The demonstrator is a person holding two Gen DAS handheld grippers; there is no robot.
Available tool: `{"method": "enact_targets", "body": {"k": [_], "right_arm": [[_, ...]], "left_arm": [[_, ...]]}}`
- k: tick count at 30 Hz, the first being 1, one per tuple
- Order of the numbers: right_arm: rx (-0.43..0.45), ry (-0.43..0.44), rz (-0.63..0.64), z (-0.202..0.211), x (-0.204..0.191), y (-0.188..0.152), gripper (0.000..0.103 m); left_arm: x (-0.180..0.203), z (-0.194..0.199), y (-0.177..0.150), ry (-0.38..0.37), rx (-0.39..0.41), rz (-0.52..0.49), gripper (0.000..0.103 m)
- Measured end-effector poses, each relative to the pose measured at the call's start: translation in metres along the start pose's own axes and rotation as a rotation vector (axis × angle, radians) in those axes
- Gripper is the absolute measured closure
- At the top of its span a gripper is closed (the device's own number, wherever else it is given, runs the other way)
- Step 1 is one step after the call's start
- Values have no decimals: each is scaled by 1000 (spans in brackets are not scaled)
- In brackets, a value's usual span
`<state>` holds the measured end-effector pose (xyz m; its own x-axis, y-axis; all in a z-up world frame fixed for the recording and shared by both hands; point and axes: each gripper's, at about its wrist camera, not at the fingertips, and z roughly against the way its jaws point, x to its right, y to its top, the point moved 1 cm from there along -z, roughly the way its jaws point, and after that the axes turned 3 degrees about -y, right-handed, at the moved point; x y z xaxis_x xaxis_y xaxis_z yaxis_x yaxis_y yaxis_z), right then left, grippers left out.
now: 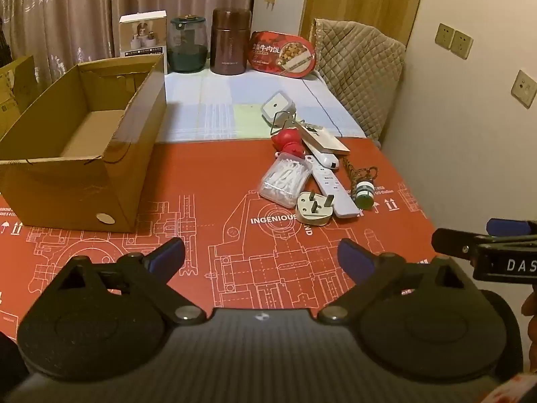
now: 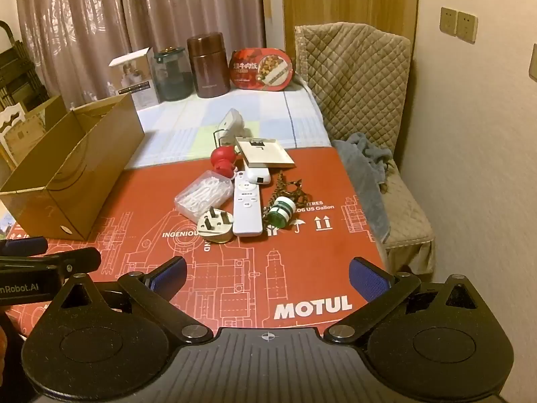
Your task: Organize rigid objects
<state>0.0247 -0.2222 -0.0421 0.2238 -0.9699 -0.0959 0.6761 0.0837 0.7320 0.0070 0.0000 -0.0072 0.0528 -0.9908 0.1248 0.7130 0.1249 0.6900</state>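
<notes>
Both my jaws stand wide open, holding nothing. The pile, remote (image 2: 247, 205) and plug (image 2: 215, 224), lies right of the box (image 1: 77, 154). Only my right view shows the grey cloth (image 2: 364, 164) on the chair.

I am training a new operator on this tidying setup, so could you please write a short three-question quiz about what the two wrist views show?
1. True or false: the cardboard box already holds the small items.
2. Which lies nearest the grippers: A) plug adapter, B) red toy, C) brown flask?
3. Fill in: the fingers of the left gripper and right gripper hold ____.

Key: 1 false, it looks empty; 2 A; 3 nothing, both stand open.
</notes>
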Motion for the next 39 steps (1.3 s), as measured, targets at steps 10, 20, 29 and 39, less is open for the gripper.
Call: {"method": "enact_targets", "body": {"k": [10, 20, 29, 39], "right_arm": [[6, 2, 2, 2, -1, 0, 3], [8, -1, -9, 9, 1, 2, 3], [11, -3, -9, 9, 0, 1, 3], [11, -3, -9, 9, 0, 1, 3]], "left_arm": [[0, 6, -3, -23, 14, 10, 8], [-1, 4, -1, -22, 9, 7, 8], [-1, 4, -2, -21, 10, 6, 8], [-1, 4, -2, -21, 9, 7, 8]]}}
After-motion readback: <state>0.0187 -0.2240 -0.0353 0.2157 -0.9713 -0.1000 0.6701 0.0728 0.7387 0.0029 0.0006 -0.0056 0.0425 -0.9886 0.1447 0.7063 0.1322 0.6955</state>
